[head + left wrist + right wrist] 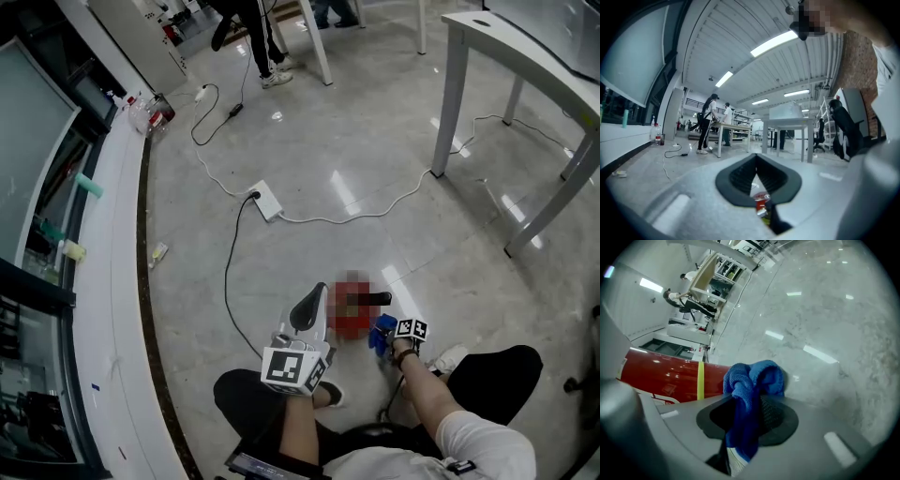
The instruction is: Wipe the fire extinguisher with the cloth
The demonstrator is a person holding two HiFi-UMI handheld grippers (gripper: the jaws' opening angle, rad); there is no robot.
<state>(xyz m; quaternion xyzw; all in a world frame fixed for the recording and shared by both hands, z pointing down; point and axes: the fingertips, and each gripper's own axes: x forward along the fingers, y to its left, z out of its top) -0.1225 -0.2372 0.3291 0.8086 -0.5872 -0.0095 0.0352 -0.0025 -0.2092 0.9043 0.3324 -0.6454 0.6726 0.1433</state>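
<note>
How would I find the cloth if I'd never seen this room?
Look down at the shiny grey floor, by the red fire extinguisher in front of the person. The cloth is bunched in the right tongs, the only bright blue thing there.

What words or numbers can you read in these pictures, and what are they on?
No text can be read anywhere.
Fire extinguisher: its white label is blurred and cut off, so it is unreadable.
Marker cubes: only black-and-white square patterns, no letters or numbers.
</note>
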